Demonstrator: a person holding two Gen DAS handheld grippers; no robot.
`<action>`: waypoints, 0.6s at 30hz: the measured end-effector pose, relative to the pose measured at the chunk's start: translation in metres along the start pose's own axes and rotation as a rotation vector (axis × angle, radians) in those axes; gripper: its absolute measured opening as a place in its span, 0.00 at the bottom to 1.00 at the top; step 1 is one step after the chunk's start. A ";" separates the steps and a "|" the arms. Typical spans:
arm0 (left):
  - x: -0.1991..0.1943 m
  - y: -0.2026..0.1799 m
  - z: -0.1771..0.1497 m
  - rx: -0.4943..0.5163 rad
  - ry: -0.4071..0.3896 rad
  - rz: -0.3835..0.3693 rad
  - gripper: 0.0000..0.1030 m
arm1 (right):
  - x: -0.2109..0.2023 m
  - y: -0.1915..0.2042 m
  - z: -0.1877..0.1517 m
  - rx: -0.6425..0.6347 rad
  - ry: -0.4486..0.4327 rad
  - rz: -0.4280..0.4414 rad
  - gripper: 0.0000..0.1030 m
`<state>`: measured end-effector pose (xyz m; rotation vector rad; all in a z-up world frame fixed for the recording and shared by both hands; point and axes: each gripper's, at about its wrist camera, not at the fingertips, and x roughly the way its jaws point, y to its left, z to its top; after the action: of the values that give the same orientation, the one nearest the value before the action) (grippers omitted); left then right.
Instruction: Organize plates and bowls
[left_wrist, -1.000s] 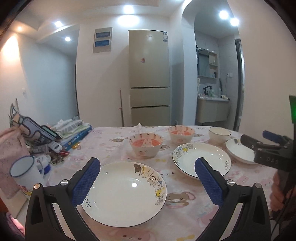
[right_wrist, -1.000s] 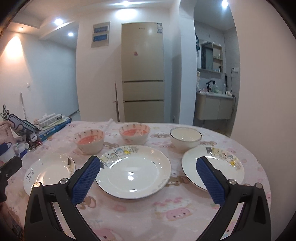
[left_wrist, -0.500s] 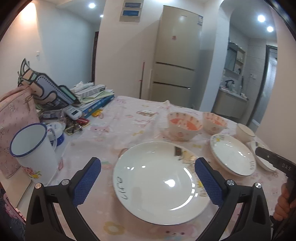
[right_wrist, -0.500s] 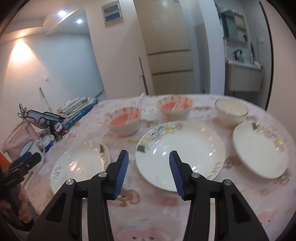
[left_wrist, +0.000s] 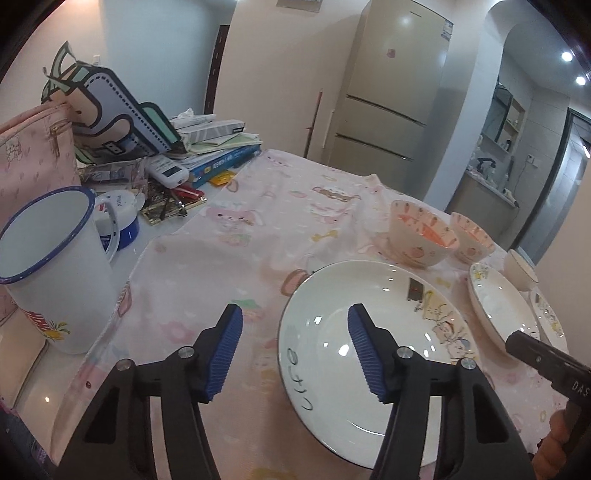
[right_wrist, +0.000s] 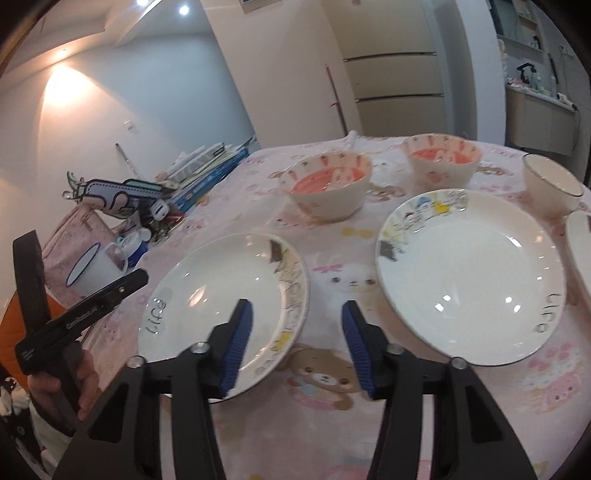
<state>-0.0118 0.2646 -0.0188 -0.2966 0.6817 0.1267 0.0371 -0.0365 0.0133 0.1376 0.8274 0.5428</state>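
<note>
Pink tablecloth (right_wrist: 325, 258) bears plate (right_wrist: 221, 295), rim between both closing grippers (unpinched)

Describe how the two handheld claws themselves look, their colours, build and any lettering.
Both match: black angular plastic frames with triangular cut-outs, silver pivot screws, and ribbed blue pads on each finger. The left claw shows white lettering on its side in the right view; the right claw shows "DAS" in the left view.

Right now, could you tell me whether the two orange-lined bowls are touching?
Apart. The right wrist view shows tablecloth between the nearer bowl and the farther bowl.
</note>
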 end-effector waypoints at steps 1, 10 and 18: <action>0.003 0.002 -0.001 -0.008 0.013 -0.008 0.54 | 0.006 0.004 -0.002 0.000 0.013 -0.003 0.37; 0.031 0.018 -0.008 -0.107 0.111 -0.110 0.35 | 0.030 0.008 -0.012 0.044 0.041 -0.031 0.20; 0.044 0.023 -0.008 -0.155 0.169 -0.174 0.26 | 0.045 -0.005 -0.010 0.127 0.079 -0.017 0.14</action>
<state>0.0123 0.2852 -0.0578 -0.5186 0.8114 -0.0123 0.0572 -0.0188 -0.0250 0.2267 0.9393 0.4821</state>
